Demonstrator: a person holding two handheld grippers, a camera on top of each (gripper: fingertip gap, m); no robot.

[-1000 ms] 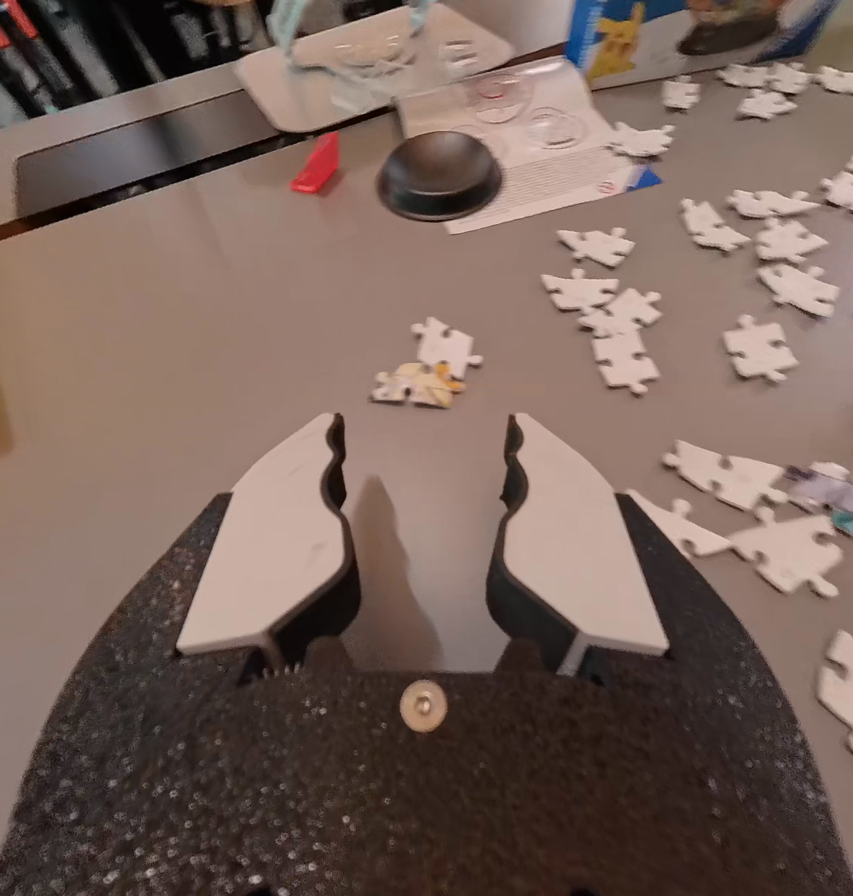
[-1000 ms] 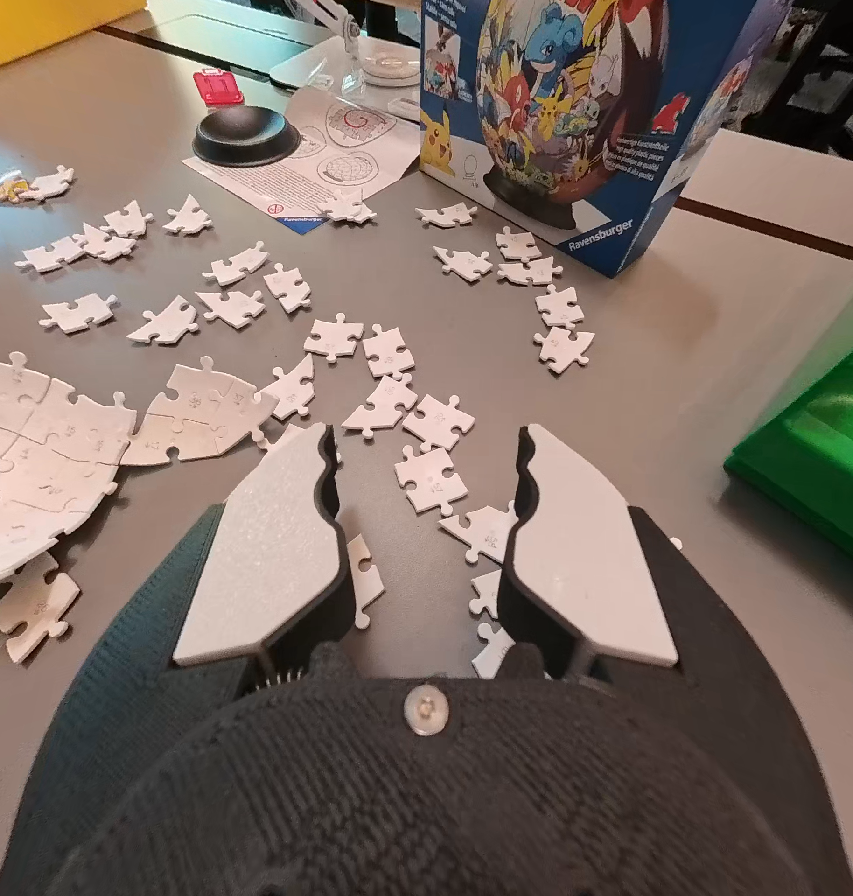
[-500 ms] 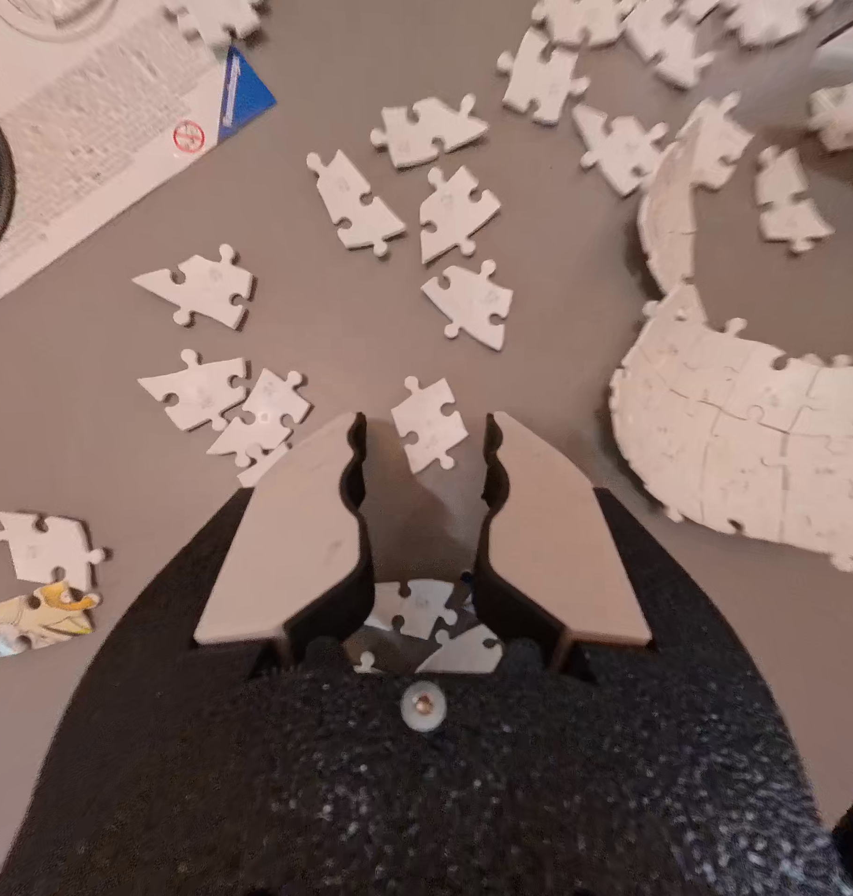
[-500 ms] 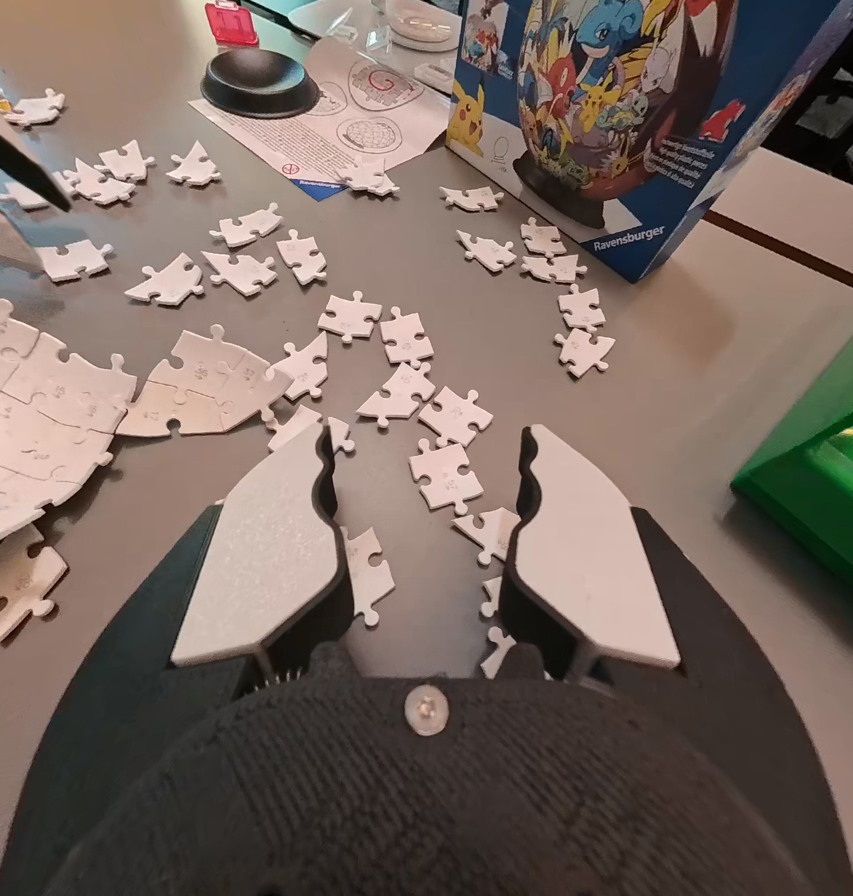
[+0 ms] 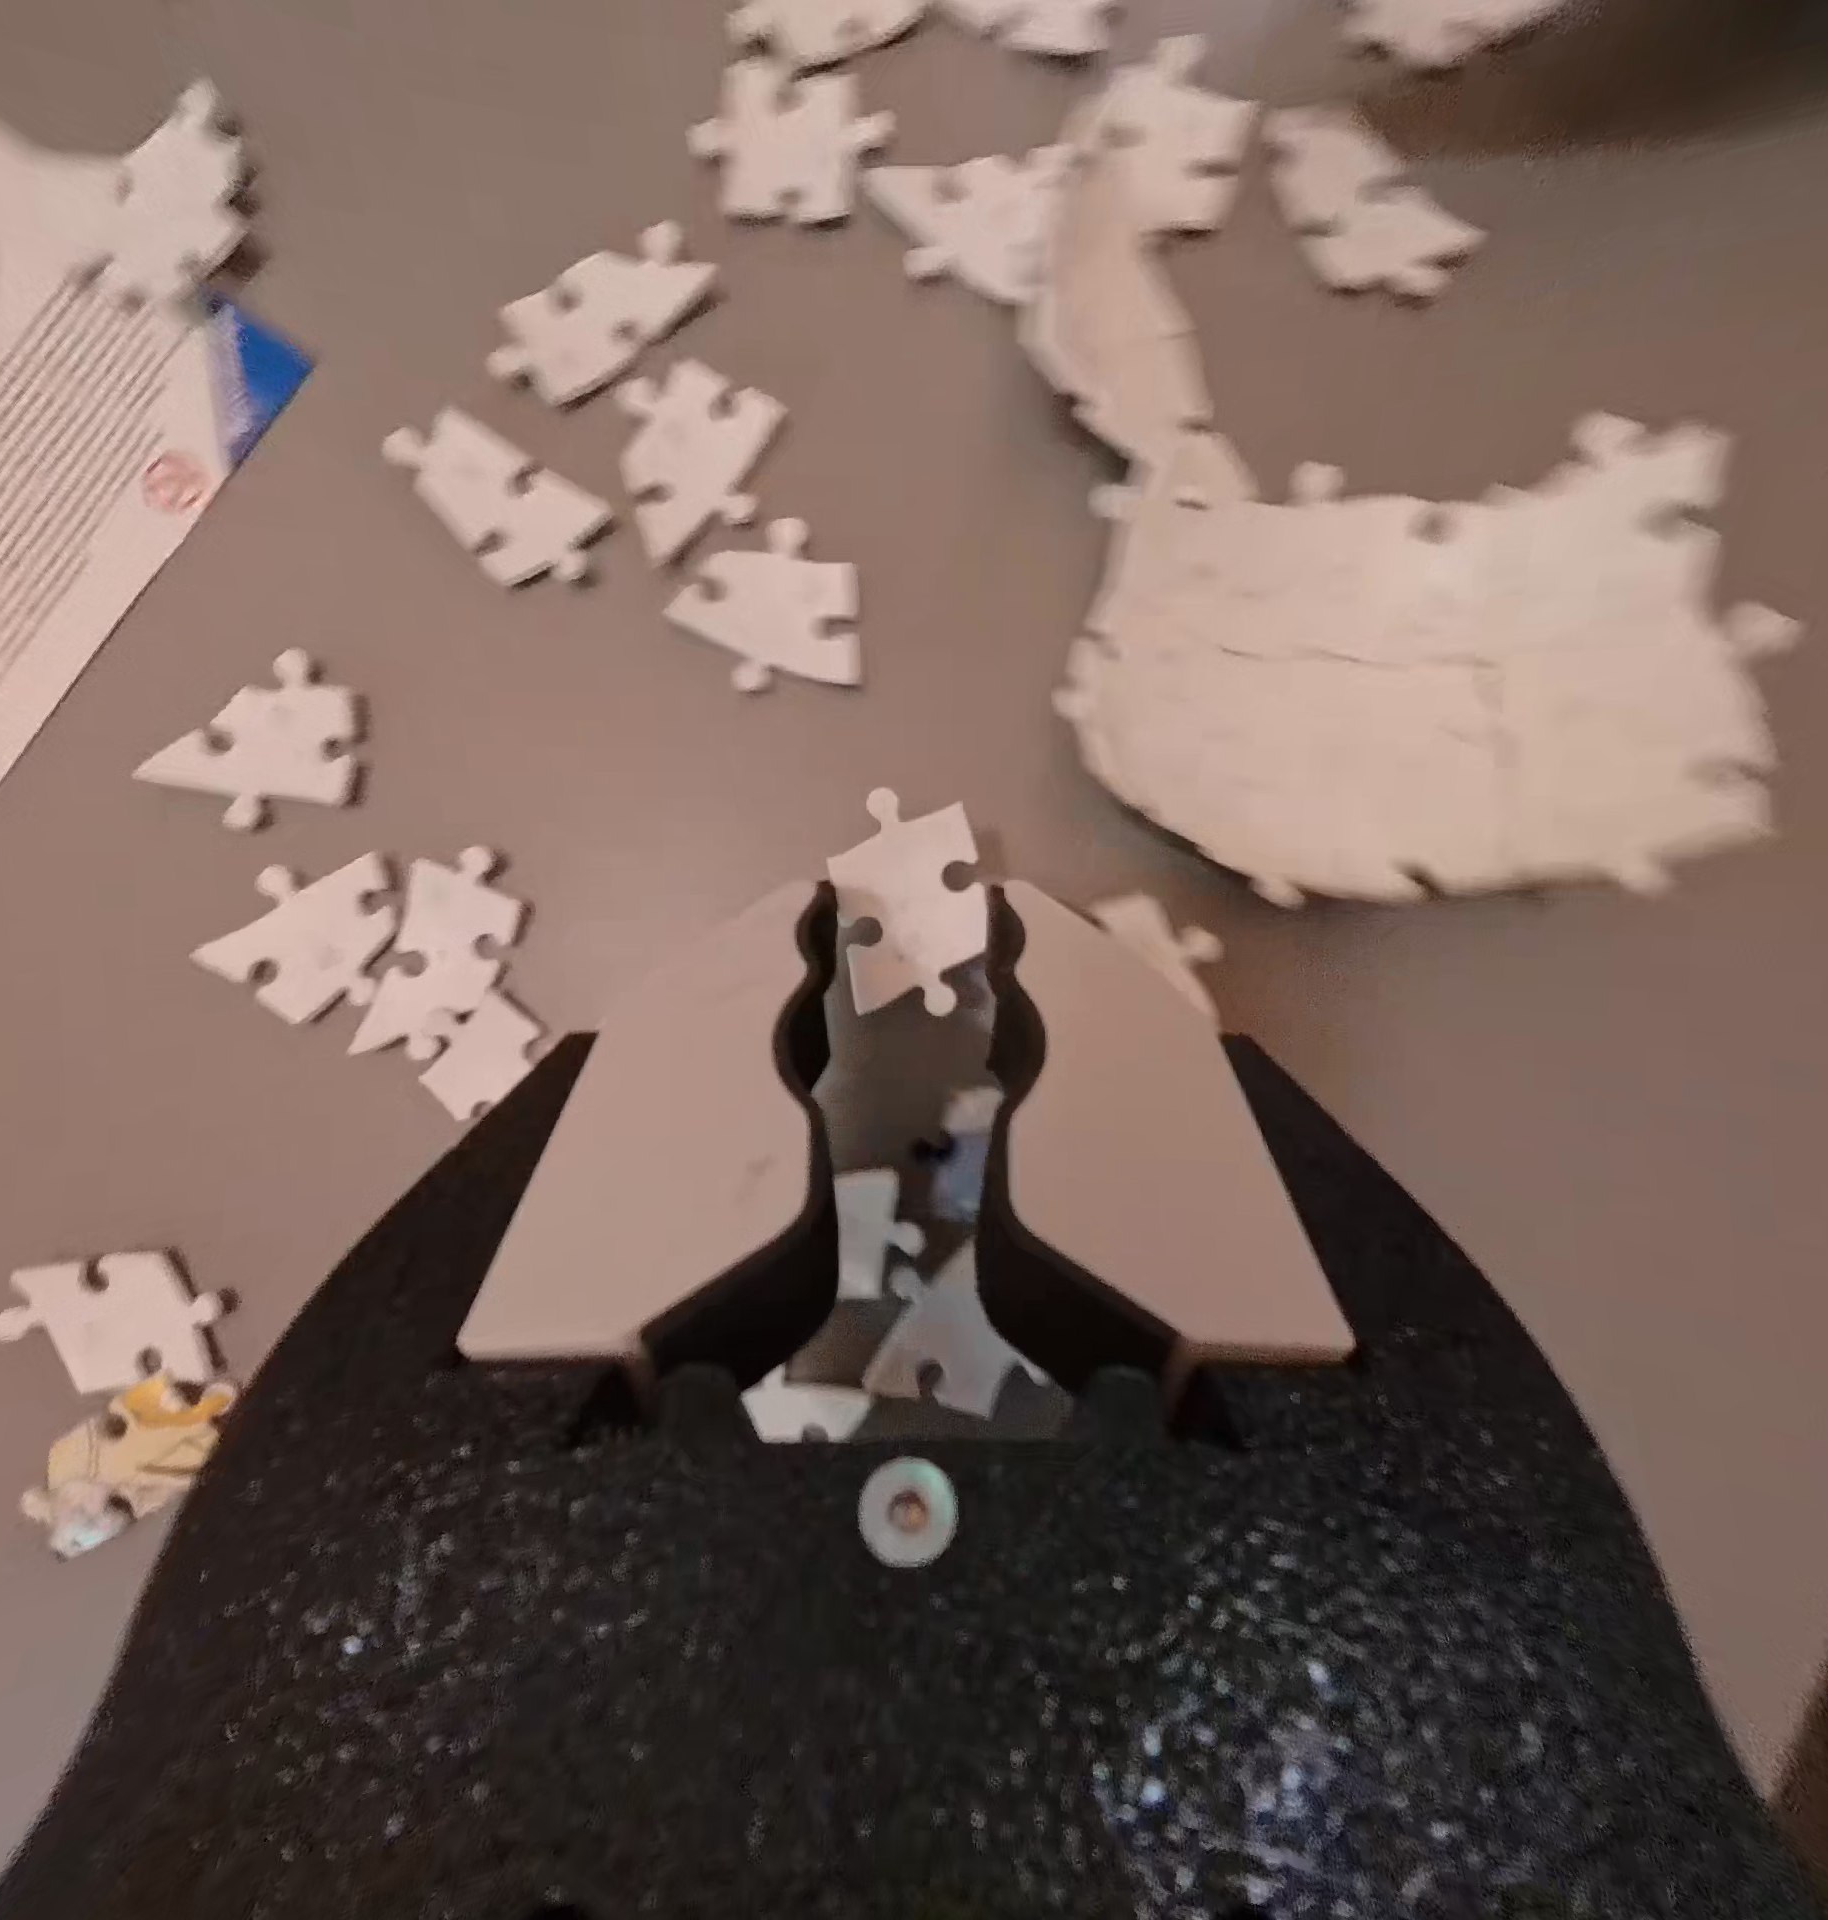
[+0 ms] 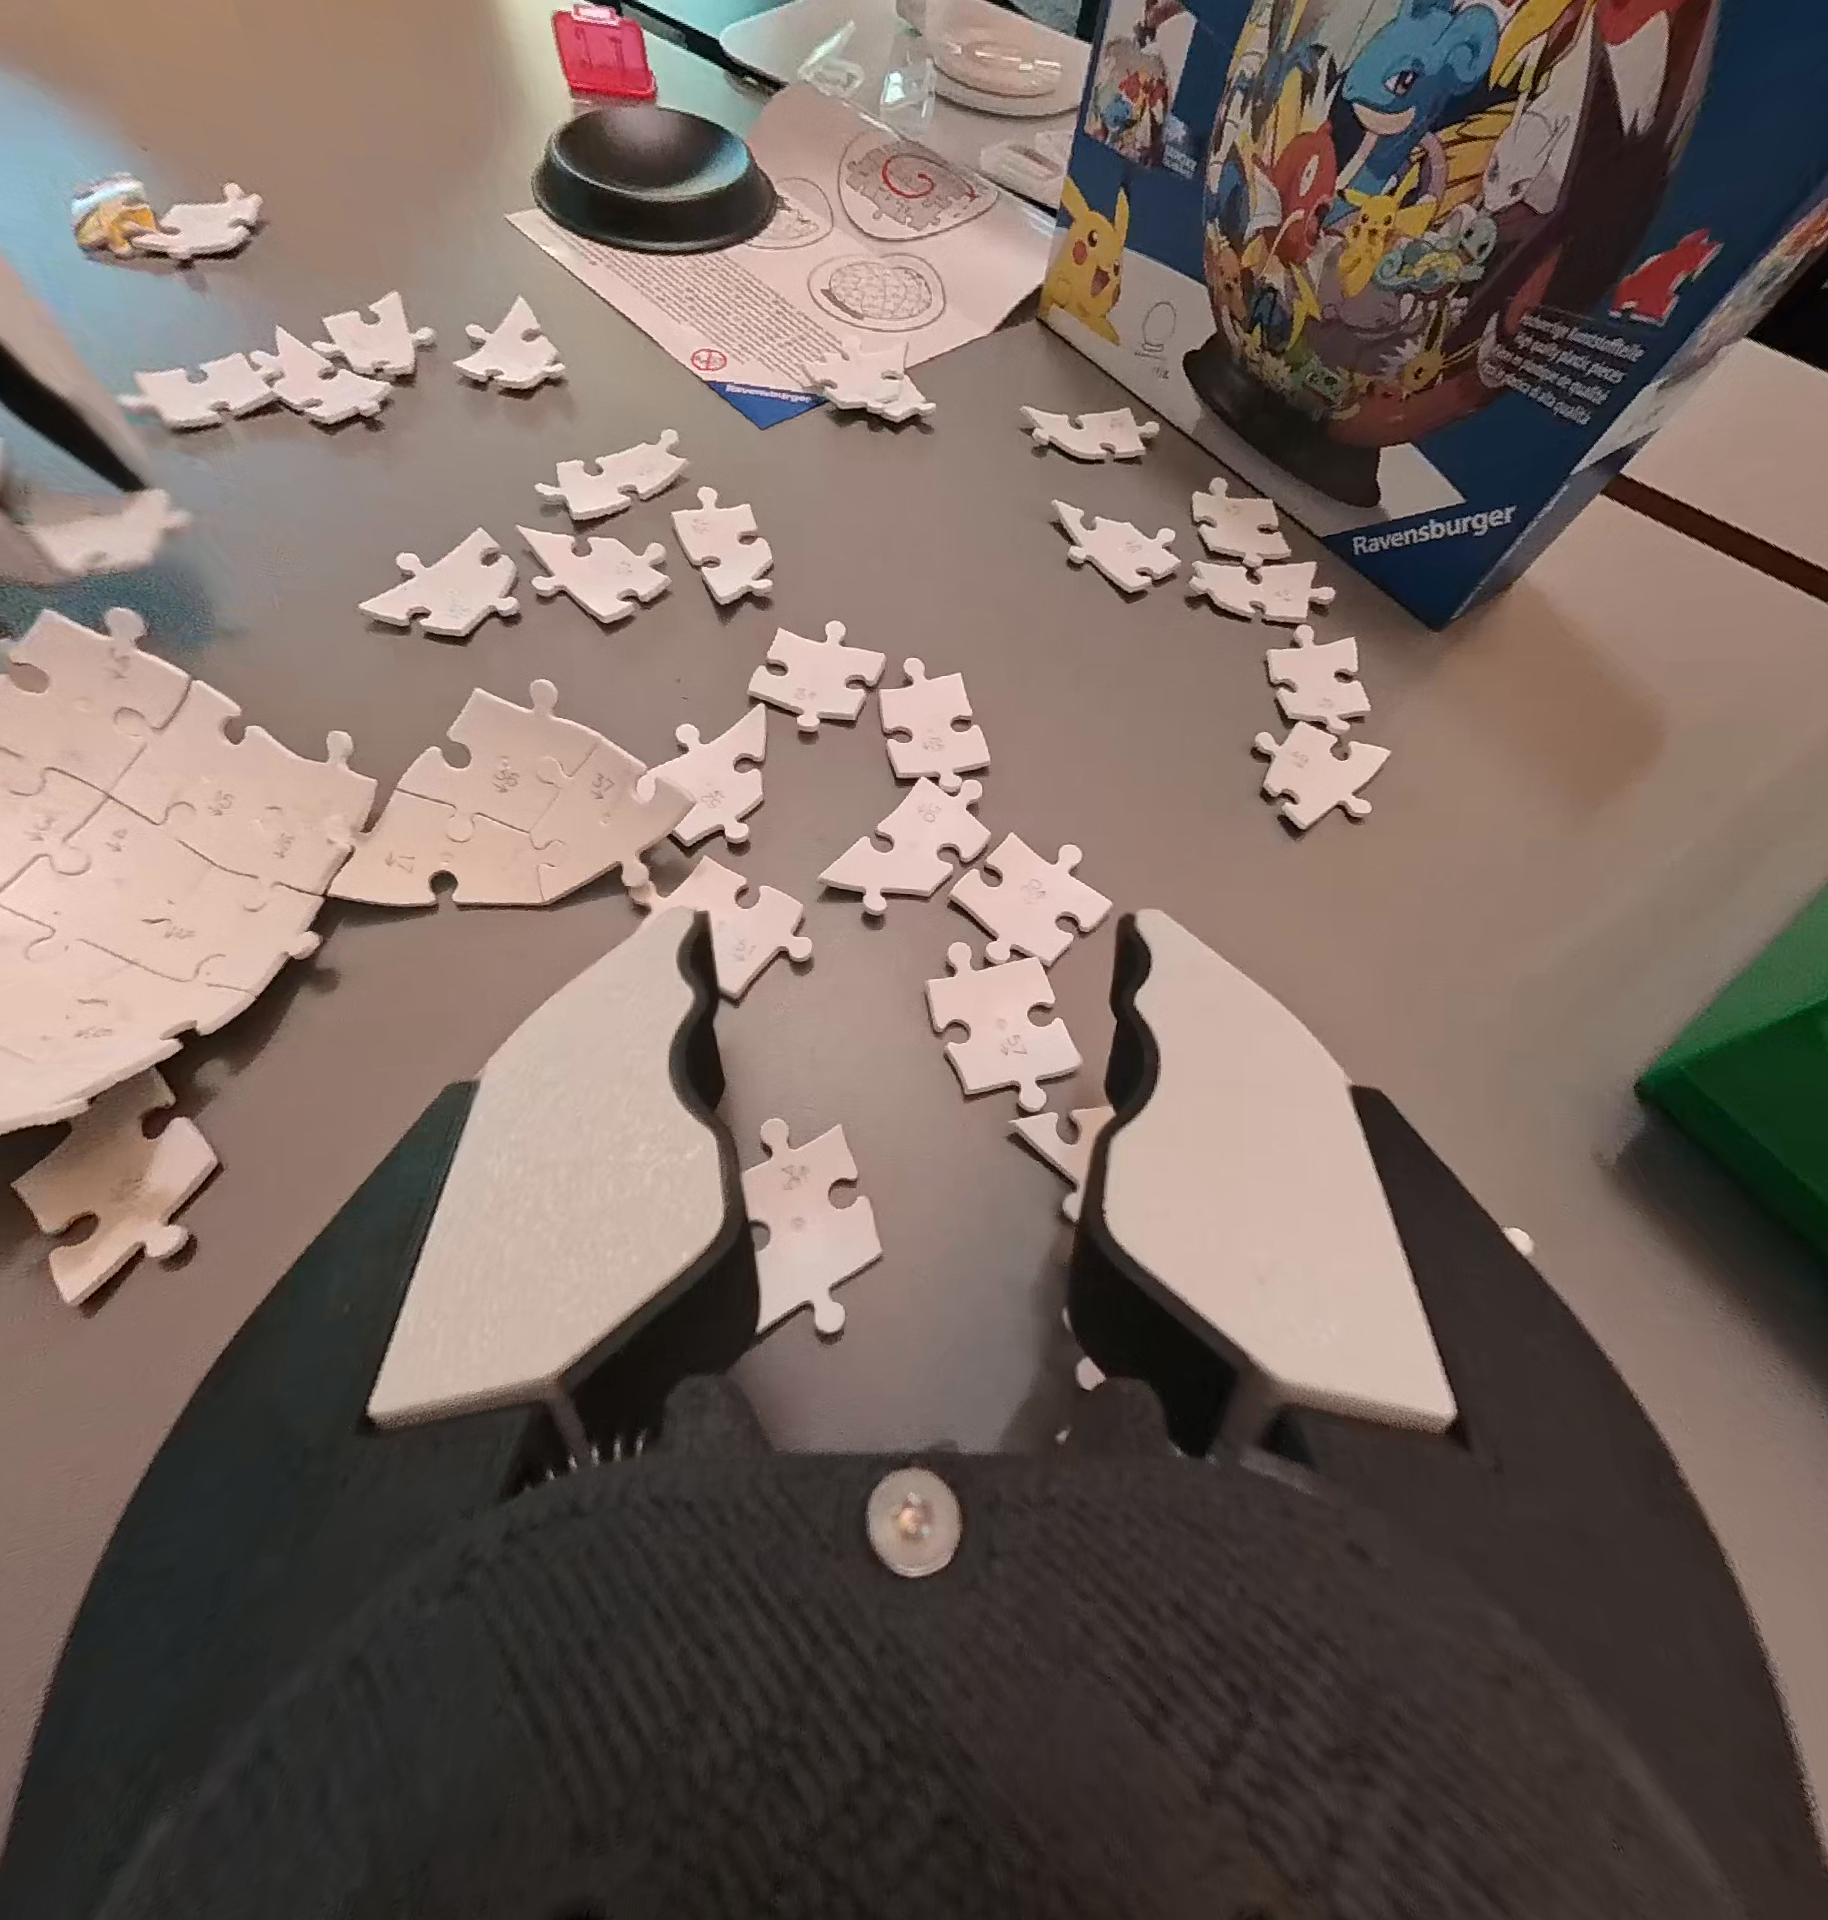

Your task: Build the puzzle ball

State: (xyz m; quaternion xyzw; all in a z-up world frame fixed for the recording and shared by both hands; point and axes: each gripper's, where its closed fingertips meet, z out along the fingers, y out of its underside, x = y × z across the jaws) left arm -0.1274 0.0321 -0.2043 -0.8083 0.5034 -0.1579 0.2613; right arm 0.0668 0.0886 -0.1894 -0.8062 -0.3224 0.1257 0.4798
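Pinching a white puzzle piece (image 5: 908, 902) at left tool (image 5: 908, 914) tips, right tool (image 6: 910, 1023) wide open, empty

Light: dim, warm indoor | left wrist view: motion blur, loose pieces (image 5: 764, 618) and leaflet (image 5: 48, 488) smeared | right wrist view: sharper, far-left edge blurred | glare: pale sheen on worktop (image 6: 1575, 790) | shadows: soft under pieces | distortion: wide-angle bowing at edges, box (image 6: 1409, 312) leaning
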